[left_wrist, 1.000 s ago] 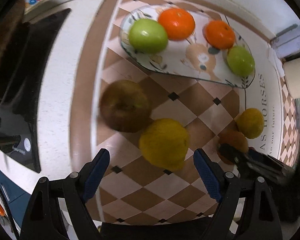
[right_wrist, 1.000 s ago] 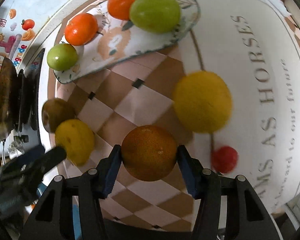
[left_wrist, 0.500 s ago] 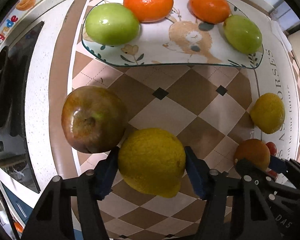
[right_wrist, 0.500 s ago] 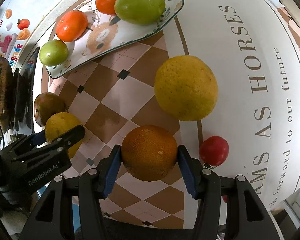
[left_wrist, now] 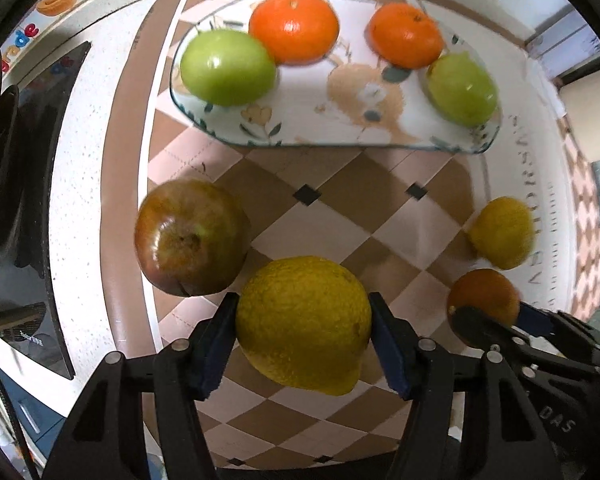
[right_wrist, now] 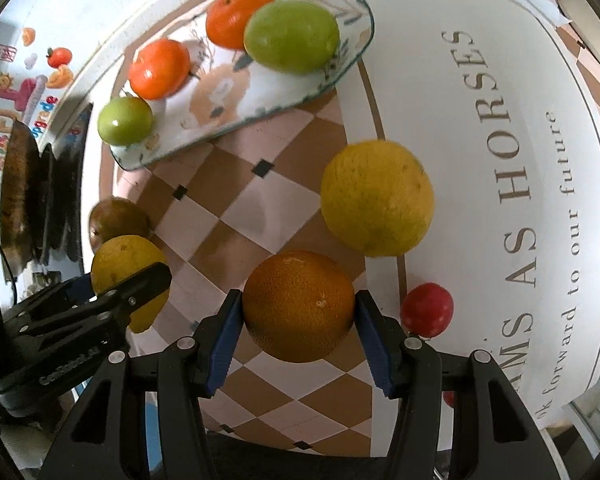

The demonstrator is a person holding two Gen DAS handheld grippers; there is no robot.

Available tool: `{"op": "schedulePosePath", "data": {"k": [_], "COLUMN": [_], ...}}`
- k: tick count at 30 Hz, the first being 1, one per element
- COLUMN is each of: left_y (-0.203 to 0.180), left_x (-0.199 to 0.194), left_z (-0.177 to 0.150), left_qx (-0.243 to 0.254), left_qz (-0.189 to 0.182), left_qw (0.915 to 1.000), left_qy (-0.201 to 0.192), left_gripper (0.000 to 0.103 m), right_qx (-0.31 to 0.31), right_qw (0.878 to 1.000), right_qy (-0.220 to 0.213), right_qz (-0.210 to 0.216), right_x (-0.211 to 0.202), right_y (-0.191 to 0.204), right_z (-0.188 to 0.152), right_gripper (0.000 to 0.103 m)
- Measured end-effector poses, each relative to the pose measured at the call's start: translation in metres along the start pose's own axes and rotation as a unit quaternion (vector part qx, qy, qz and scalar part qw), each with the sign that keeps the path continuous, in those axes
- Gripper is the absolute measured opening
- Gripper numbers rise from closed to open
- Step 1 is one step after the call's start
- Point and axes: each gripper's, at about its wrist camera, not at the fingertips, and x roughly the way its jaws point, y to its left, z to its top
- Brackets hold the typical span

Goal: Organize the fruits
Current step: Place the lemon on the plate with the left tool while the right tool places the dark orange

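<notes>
lemon (left_wrist: 303, 322) sat squeezed between the blue pads of our left claw (left_wrist: 303, 332), both pads touching its sides; a second earlier that claw had been wide open and short of it, half a second earlier just closing in. our right claw (right_wrist: 299, 312) was shut on the brown-orange orange (right_wrist: 299, 305) all through that second. in both views the fruits looked a little raised above the checked mat (left_wrist: 340, 216) and the plate (left_wrist: 340, 136) seemed to have drawn back, though blur made us unsure whether either fruit had truly left the desk (right_wrist: 480, 80). we judged that both grasps were now made and the carry to the plate was the step in hand.

on the plate lay a big green apple (left_wrist: 228, 66), a large tangerine (left_wrist: 294, 26), a smaller tangerine (left_wrist: 406, 34) and a second green fruit (left_wrist: 462, 90), with bare space in the middle. still off the plate were the dark red-brown apple (left_wrist: 190, 236), just beside the lemon, a yellow citrus (right_wrist: 377, 198) near the orange, and a small red tomato (right_wrist: 427, 310) close to the right claw.

the undersides of both held fruits were hidden, so we could not tell contact with the mat. the mat lettering was cut off at the frame edge, and the dark objects at the far left were too smeared to name.
</notes>
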Motion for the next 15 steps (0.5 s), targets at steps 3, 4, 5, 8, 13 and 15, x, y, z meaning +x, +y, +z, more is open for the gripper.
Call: {"op": "schedulePosePath", "data": {"k": [3, 4, 5, 8, 13, 15], "left_y": [0.003, 0.004, 0.005, 0.006, 0.013, 0.021], "left_x": [-0.018, -0.027, -0.036, -0.065, -0.104, -0.105], "left_z": [0.005, 0.008, 0.012, 0.026, 0.062, 0.078], "left_qx": [-0.009, -0.015, -0.017, -0.023, -0.019, -0.019], "left_qz": [-0.030, -0.044, -0.055, -0.082, -0.085, -0.073], "left_qw": [0.9995, 0.9989, 0.9982, 0.9957, 0.9928, 0.9928], "left_qy": [-0.006, -0.010, -0.015, -0.038, -0.082, -0.094], "left_gripper": [0.060, 0.060, 0.060, 0.060, 0.061, 0.061], "right_qx": [0.003, 0.004, 0.007, 0.015, 0.024, 0.025], "right_qw": [1.000, 1.000, 0.999, 0.998, 0.995, 0.994], "right_qy": [-0.013, -0.017, -0.023, -0.043, -0.083, -0.100], "right_qz": [0.014, 0.018, 0.025, 0.042, 0.049, 0.041], "right_x": [-0.016, -0.020, -0.028, -0.048, -0.078, -0.087], "right_y": [-0.001, -0.002, -0.002, -0.002, -0.001, 0.001], "right_z": [0.007, 0.009, 0.014, 0.029, 0.071, 0.094], "right_gripper": [0.058, 0.058, 0.058, 0.058, 0.058, 0.058]}}
